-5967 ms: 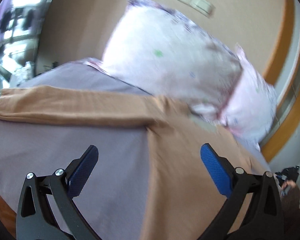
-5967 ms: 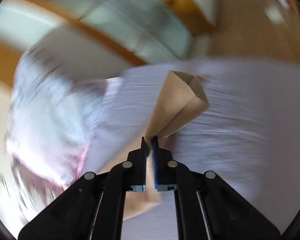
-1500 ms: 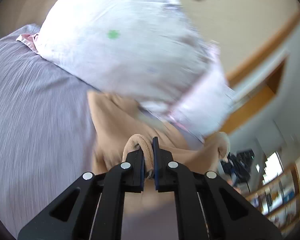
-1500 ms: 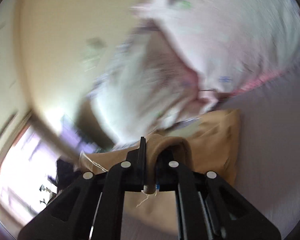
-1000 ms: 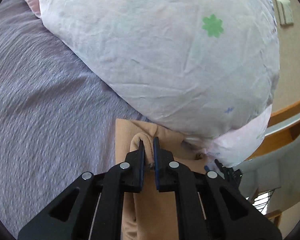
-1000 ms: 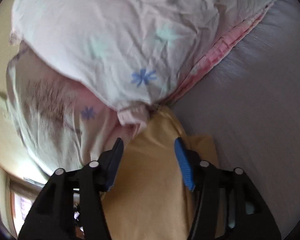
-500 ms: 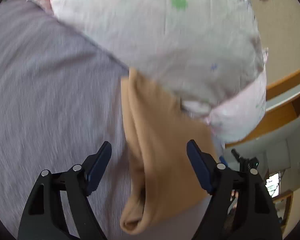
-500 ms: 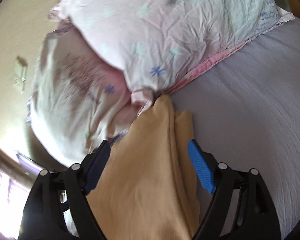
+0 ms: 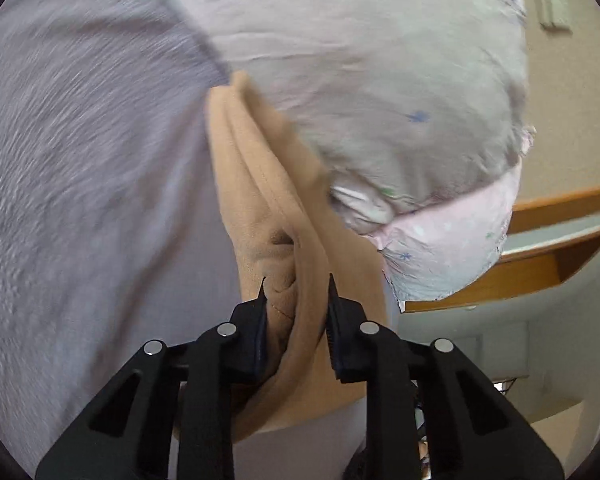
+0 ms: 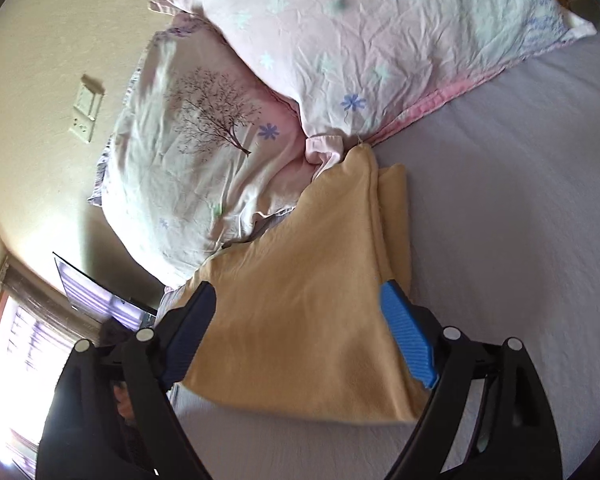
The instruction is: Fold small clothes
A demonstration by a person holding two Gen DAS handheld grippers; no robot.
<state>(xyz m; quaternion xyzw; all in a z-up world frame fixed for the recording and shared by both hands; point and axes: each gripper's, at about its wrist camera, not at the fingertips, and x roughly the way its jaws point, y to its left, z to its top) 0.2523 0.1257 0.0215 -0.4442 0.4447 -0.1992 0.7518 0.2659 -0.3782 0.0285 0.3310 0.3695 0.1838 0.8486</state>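
Observation:
A tan garment (image 9: 260,184) lies folded on the grey-lilac bed sheet (image 9: 80,160), its far end against the pillows. In the left wrist view my left gripper (image 9: 296,292) has its jaws narrowed around a thick bunched fold at the garment's near end, gripping it. In the right wrist view the same garment (image 10: 312,288) looks yellowish and lies flat in stacked layers. My right gripper (image 10: 296,304) is wide open and empty, its blue pads (image 10: 404,332) spread over the garment's near part.
Two pale floral pillows (image 10: 228,120) lie at the head of the bed, touching the garment's far corner. A beige wall with a switch plate (image 10: 86,108) is behind them. A wooden frame (image 9: 540,264) shows at the right. The bed sheet (image 10: 520,200) extends to the right.
My left gripper was open half a second ago and has now closed onto the garment's bunched near fold. My right gripper stays open and has pulled back slightly.

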